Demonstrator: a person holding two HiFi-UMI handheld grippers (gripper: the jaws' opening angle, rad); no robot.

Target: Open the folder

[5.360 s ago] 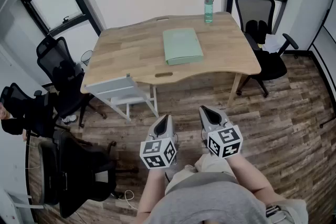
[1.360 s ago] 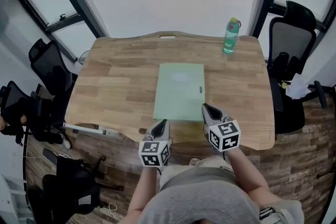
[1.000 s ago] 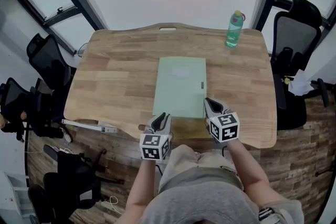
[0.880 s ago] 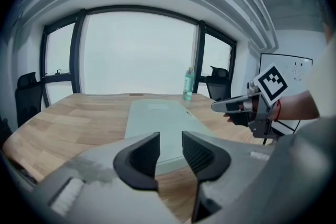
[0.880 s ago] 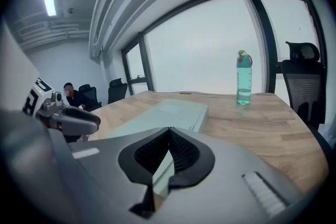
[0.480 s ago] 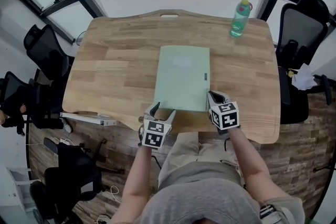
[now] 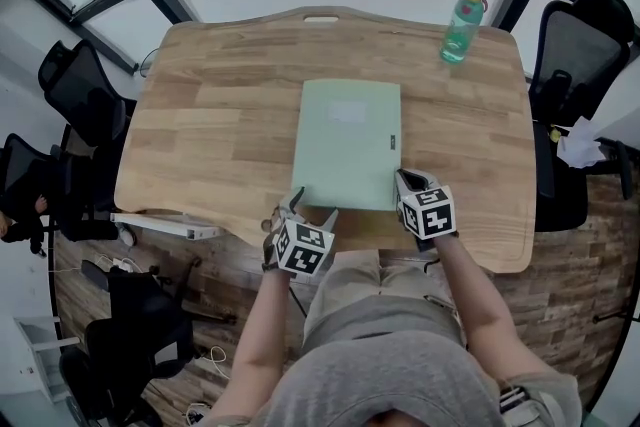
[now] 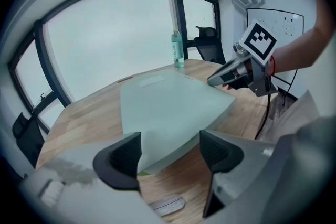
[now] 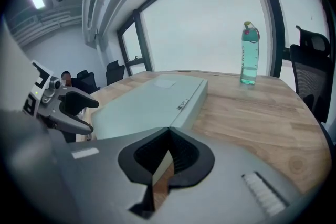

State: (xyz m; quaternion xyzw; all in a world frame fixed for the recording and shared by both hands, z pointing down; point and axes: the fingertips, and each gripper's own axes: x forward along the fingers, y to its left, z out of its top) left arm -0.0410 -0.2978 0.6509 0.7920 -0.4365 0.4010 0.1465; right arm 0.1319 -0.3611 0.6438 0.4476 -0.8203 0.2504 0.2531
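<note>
The green folder was laid flat on the bench and judged light, stiff and smooth, best taken at its near cover corner, which was straddled unpressed by the opening left gripper, the right gripper being clenched empty alongside.

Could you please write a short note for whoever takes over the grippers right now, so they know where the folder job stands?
Left gripper: jaws opening, wide apart, pressing on nothing; the near left corner of the folder sits just ahead, between them.
Right gripper: jaws shut, empty, at the folder's near right corner; I cannot tell if it touches.
Things: the green folder lies flat and closed in the middle of the table; a bottle stands at the far right corner.
Done: both grippers are at the folder's near edge.
Left: catch the cover, probably at the left corner, and swing it open.
</note>
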